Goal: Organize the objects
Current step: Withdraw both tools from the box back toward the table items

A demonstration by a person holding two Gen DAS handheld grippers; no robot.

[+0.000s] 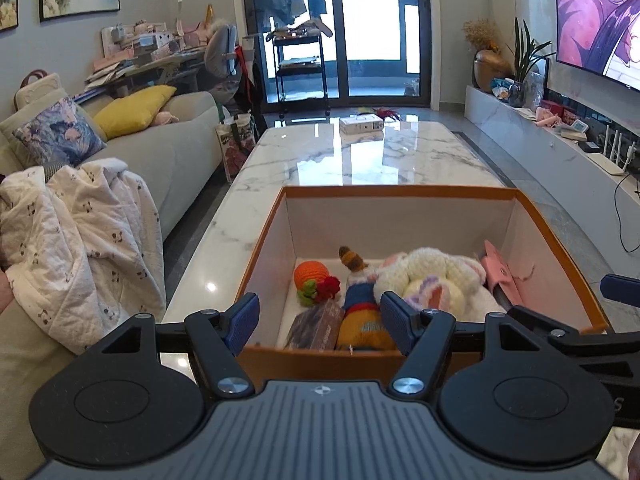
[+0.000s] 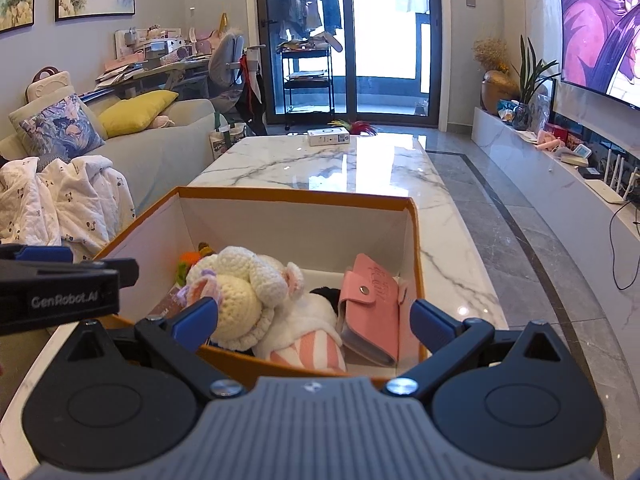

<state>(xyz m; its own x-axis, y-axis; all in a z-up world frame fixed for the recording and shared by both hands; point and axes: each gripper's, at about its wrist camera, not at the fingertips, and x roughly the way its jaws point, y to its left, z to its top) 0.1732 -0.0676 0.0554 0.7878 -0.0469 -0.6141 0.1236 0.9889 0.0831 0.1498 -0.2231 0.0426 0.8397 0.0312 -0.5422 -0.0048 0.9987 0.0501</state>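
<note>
The left gripper (image 1: 318, 320) hangs over the near rim of the box with its ribbed blue jaws standing well apart and nothing between them; the right gripper (image 2: 314, 322) does the same beside it, jaws spread wide and empty. Below them sits an open cardboard box (image 1: 400, 191), orange outside and plain white inside, straight-walled and rectangular, at the near end of the table (image 1: 360, 156). Inside lie soft things: a round orange crocheted ball (image 1: 310, 274) with a green and red tuft, a knitted doll in blue and mustard yarn (image 1: 360, 312), a fluffy cream crocheted bunny (image 2: 240, 292) with pink-lined ears, a pink-and-white striped cloth (image 2: 312, 354), and a smooth pink wallet (image 2: 372, 304) with a metal snap leaning by the right wall. The table is glossy white marble with grey veins; a small white carton (image 1: 361, 124) rests at its far end. A grey sofa (image 1: 172, 152) with a rumpled printed blanket (image 1: 80, 240) flanks the left, polished grey floor tiles the right.
</note>
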